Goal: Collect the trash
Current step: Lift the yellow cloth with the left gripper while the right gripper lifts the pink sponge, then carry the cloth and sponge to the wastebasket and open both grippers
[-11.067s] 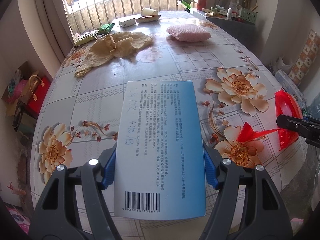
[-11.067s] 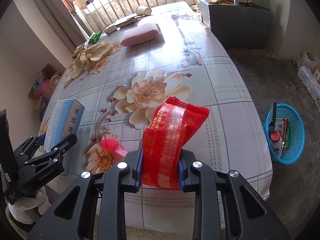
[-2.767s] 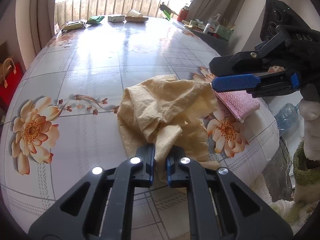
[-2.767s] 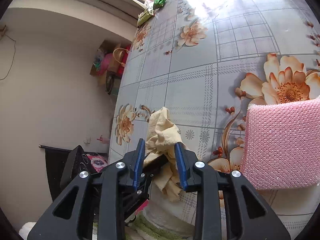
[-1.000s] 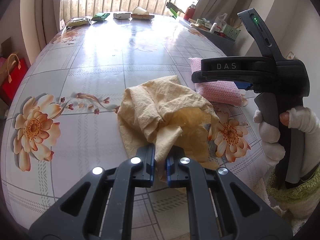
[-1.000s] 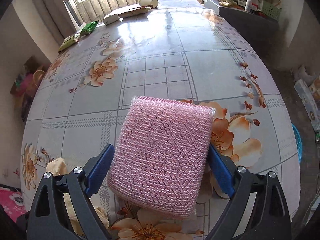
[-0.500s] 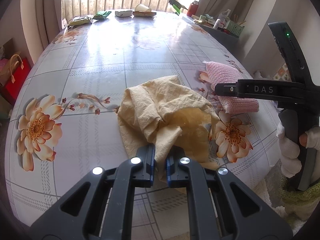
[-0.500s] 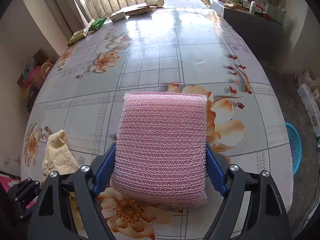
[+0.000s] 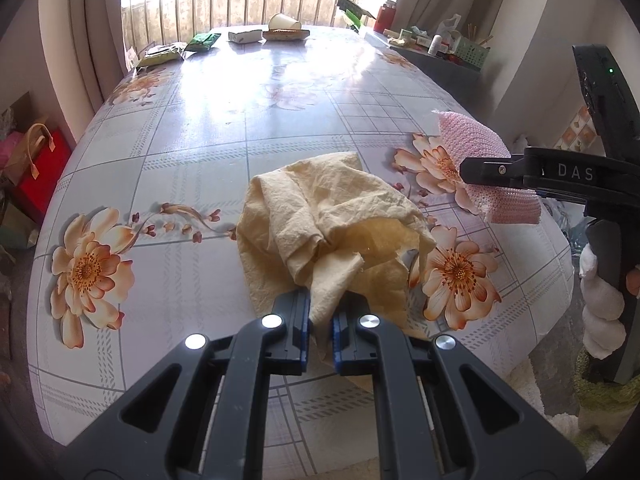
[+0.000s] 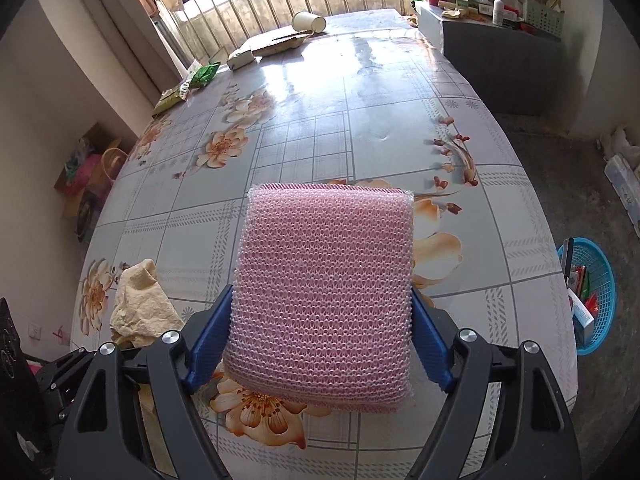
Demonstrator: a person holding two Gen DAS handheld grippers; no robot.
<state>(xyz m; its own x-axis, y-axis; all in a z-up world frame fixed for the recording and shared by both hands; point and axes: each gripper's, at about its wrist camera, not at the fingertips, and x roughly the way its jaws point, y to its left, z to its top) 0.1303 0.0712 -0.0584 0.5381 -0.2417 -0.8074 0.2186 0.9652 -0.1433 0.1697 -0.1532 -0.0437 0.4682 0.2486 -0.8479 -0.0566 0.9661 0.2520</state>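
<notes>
Progress, judged from the layout: some trash already sits in the blue basket on the floor at the table's right side; two items are in hand and not yet dropped; several pieces remain at the far end of the table by the window, namely a paper cup, a small white box, a flat cardboard piece and green wrappers; so roughly midway, with the far end untouched. Left gripper: jaws pressed nearly together, pinching a fold of the yellow cloth; the rest of the cloth lies crumpled on the table just ahead of the tips. Right gripper: jaws set wide, blue pads bearing on both sides of the pink mesh pad; the pad is lifted clear of the table near its right edge, tilted, most of it projecting forward past the tips. Basket lies below and to the right of the pink pad, well apart from the cloth.
</notes>
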